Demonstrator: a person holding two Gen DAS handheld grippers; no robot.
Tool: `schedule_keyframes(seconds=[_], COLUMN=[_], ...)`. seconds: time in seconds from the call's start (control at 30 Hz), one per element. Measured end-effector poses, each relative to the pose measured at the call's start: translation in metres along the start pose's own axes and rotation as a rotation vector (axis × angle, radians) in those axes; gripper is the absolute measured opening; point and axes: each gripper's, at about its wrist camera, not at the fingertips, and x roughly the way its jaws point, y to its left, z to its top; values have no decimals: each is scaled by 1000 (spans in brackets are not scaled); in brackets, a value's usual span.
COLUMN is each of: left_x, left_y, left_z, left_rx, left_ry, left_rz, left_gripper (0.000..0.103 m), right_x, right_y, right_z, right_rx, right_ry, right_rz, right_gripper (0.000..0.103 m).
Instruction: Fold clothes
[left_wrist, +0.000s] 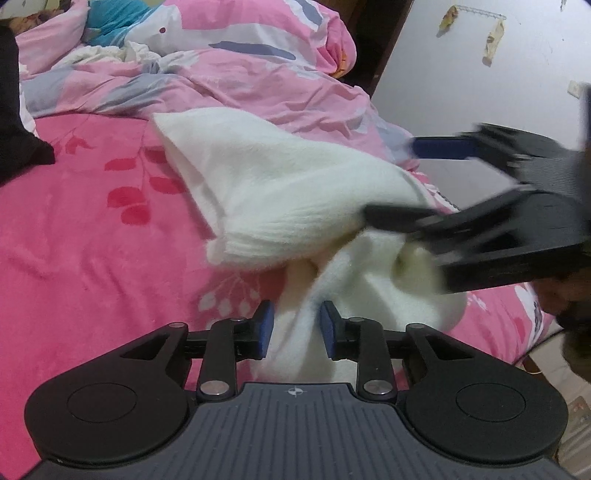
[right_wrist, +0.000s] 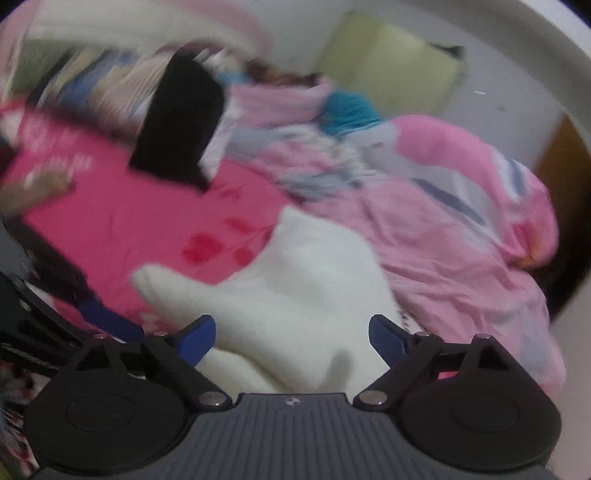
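Left wrist view: white fleece garment (left_wrist: 280, 192) lying partly folded on the bed's pink sheet (left_wrist: 81, 229), just in front of the crumpled pink quilt (left_wrist: 258, 74). Upper part of garment doubled over, layered edge facing the camera; lower part bunched and trailing toward the left gripper (left_wrist: 295, 330). Left gripper jaws narrow, a fold of white fabric between the blue pads (left_wrist: 266, 328); a gap visible on the left pad side, so cannot tell whether pads press the cloth. Right gripper (left_wrist: 397, 177) entering from the right of the garment, motion-blurred, jaws spread wide, one blue finger above the garment's right edge, the dark finger lying across the fabric; nothing clamped. Black cloth (left_wrist: 18, 122) at far left of the garment, on the sheet.

Right wrist view: heavily blurred. Right gripper (right_wrist: 291, 339) jaws released, standing wide apart, white garment (right_wrist: 295, 288) beneath and between them, pads not touching it. Pink quilt (right_wrist: 461, 240) to the right of the garment, black cloth (right_wrist: 181, 118) beyond it to the upper left, teal cloth (right_wrist: 347, 110) behind the quilt. Left gripper's blue finger faintly seen at the garment's lower left
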Motion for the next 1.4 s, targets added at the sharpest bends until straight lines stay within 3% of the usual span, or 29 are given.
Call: schedule_keyframes(seconds=[0.13,0.2,0.27,0.3,0.33,0.53,0.77,1.07,1.17,1.3,1.4], left_x=[1,1,2,2,1,-1,-4,-4,-3,-2,-4], left_y=[2,3,4,5,6,4,-1,-12,-15,-15,-12], left_z=[-3,-5,-5,-5,-5,-5,-1,6,8,10,14], left_rx=[-3,-5,-12,-17,-17,2,23,53,61,50,29], left_ry=[-4,-9,-11,-12,-13,-13,-10,4,14,36,44], left_rz=[1,2,-3,-6,-8,-1,17,36,31,15,-9], left_gripper=[28,28,28,28,28,28,28,28,28,28,29], right_x=[46,58,65,63,62,28,-37,-98,-103,-114,-142], right_y=[-1,-8,-16,-21,-26,-77,-149,-141,-131,-121,-117], right_z=[15,19,23,24,25,12,-74,-196,-230,-244,-237], right_rx=[-25,23,94,139,185,469,917,1271,1351,1333,1305], right_ry=[85,111,128,122,115,33,-24,-12,33,97,48], right_rz=[31,46,51,45,38,-68,-225,-333,-352,-375,-397], right_gripper=[88,68,29,20,17,14,13,12,11,10,13])
